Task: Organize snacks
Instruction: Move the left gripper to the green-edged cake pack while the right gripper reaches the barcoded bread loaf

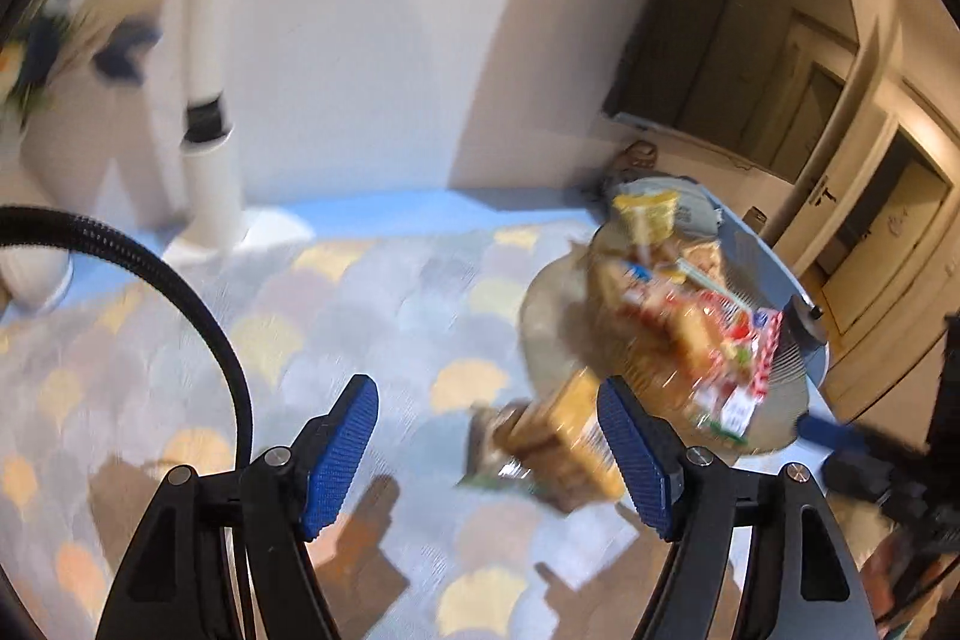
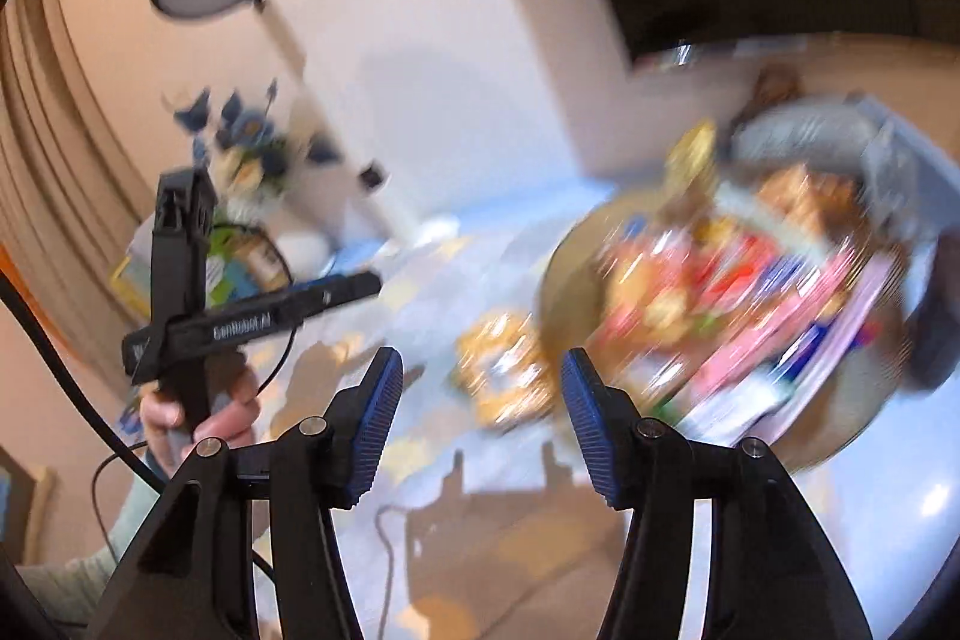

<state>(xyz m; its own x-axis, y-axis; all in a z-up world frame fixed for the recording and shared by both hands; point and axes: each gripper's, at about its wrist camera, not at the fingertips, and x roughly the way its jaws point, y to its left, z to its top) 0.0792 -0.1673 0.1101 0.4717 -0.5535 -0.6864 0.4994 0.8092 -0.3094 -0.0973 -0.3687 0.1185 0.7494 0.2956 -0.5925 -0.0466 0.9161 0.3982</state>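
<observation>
A round bowl heaped with several colourful snack packets stands on the patterned tablecloth at the right. One golden-brown snack packet lies loose on the cloth just left of the bowl. My left gripper is open with nothing between its blue pads; the loose packet lies beyond, close to the right pad. My right gripper is open and holds nothing, with that packet on the cloth ahead of the gap. Both views are motion-blurred.
A white lamp stand and a vase of blue flowers stand at the table's far left. The hand holding the left gripper's body shows in the right wrist view. A grey cloth item lies behind the bowl. Doors at the right.
</observation>
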